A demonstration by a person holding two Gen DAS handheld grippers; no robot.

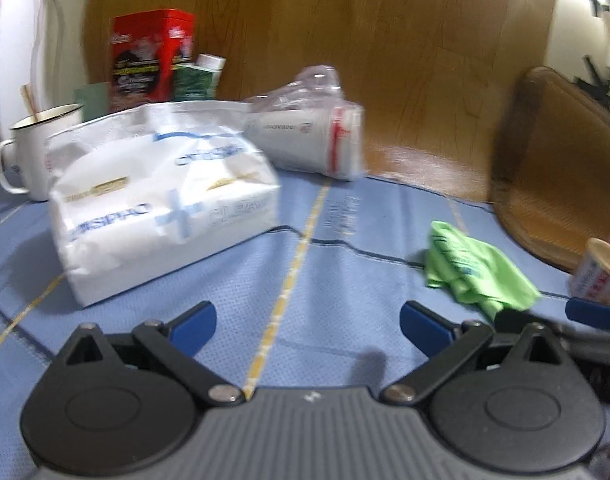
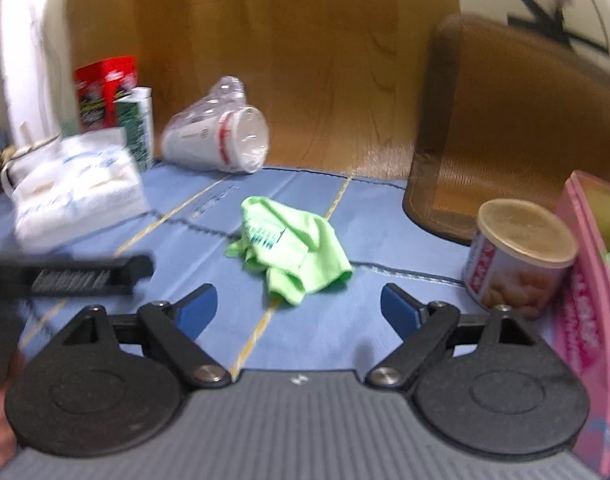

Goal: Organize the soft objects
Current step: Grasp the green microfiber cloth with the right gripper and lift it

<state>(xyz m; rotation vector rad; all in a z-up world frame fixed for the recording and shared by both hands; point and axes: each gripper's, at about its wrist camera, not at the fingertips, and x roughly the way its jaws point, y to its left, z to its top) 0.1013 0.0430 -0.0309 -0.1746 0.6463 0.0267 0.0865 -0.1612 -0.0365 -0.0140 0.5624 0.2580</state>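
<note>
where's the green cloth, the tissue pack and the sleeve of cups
green cloth (image 2: 291, 256), right wrist view, middle of the crumpled fabric
tissue pack (image 1: 161, 200), left wrist view, front face of the white wrapper
sleeve of cups (image 2: 221, 140), right wrist view, side of the stack near the red band

Crumpled green cloth (image 2: 291, 254) on blue mat (image 2: 385, 216)
</note>
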